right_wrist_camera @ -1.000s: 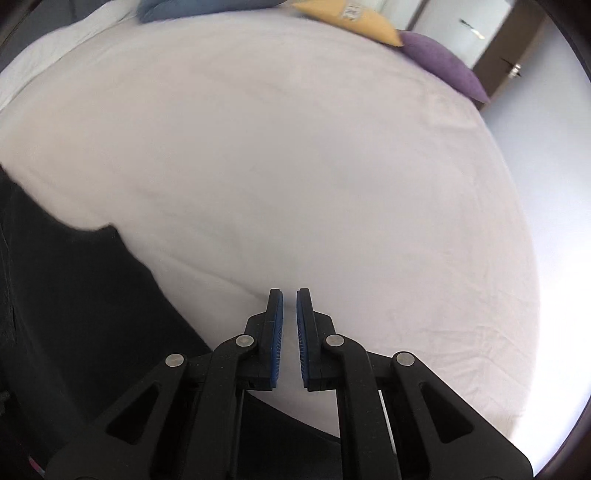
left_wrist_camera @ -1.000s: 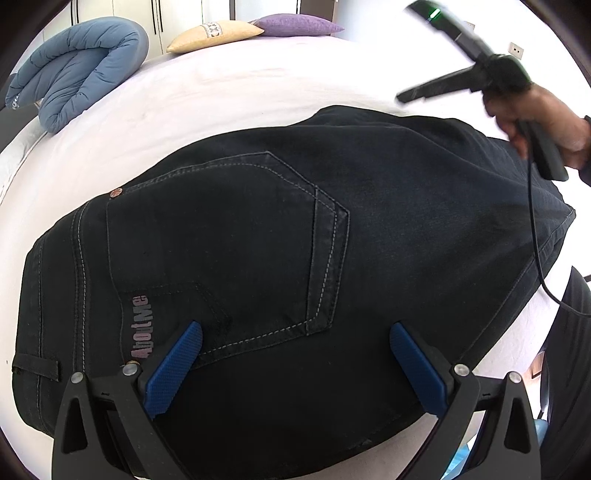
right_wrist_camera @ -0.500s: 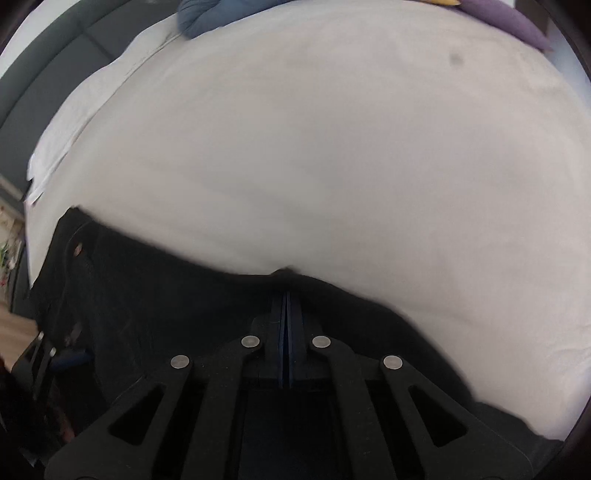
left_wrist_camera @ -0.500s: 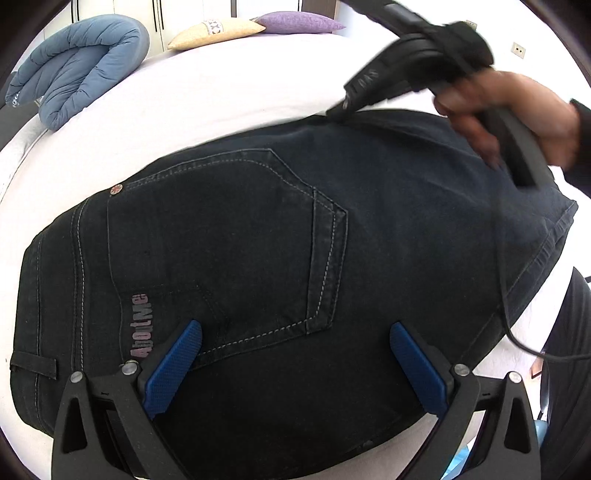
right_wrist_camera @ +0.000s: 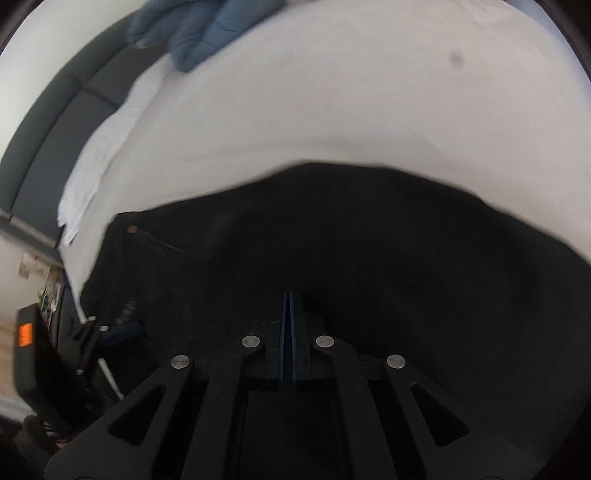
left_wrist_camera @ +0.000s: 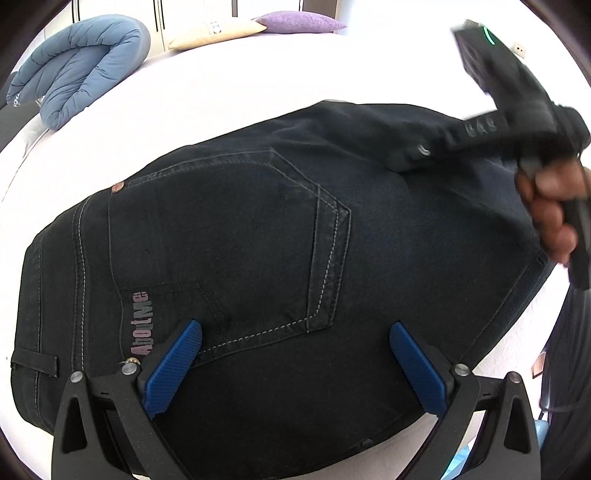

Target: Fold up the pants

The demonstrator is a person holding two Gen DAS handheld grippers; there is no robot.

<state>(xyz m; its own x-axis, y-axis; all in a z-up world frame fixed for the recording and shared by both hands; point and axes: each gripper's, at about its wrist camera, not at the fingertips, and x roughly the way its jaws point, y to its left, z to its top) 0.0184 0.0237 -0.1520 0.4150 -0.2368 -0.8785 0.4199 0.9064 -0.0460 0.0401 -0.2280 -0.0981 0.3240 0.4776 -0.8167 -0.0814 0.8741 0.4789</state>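
Observation:
Black jeans (left_wrist_camera: 240,258) lie folded on the white bed sheet (left_wrist_camera: 221,92), back pocket up, with a pink "AboutMe" label near the waistband. My left gripper (left_wrist_camera: 295,328) hangs open over the jeans' near edge, its blue pads wide apart and nothing between them. My right gripper (left_wrist_camera: 399,162), held by a hand (left_wrist_camera: 554,214), points down at the jeans' far right part. In the right wrist view the right gripper (right_wrist_camera: 288,295) is shut, pads together with no cloth seen between them, low over the jeans (right_wrist_camera: 369,240). The left gripper (right_wrist_camera: 122,328) shows small at the left there.
A rolled blue duvet (left_wrist_camera: 77,81) lies at the far left of the bed, with a cream pillow (left_wrist_camera: 218,31) and a purple pillow (left_wrist_camera: 299,22) behind. A dark padded headboard (right_wrist_camera: 48,136) runs along the bed's side. The bed's edge is just right of the jeans.
My right gripper's pads closed fully, and it swung from over bare sheet down onto the jeans' far right part. The left gripper and the jeans have not moved.

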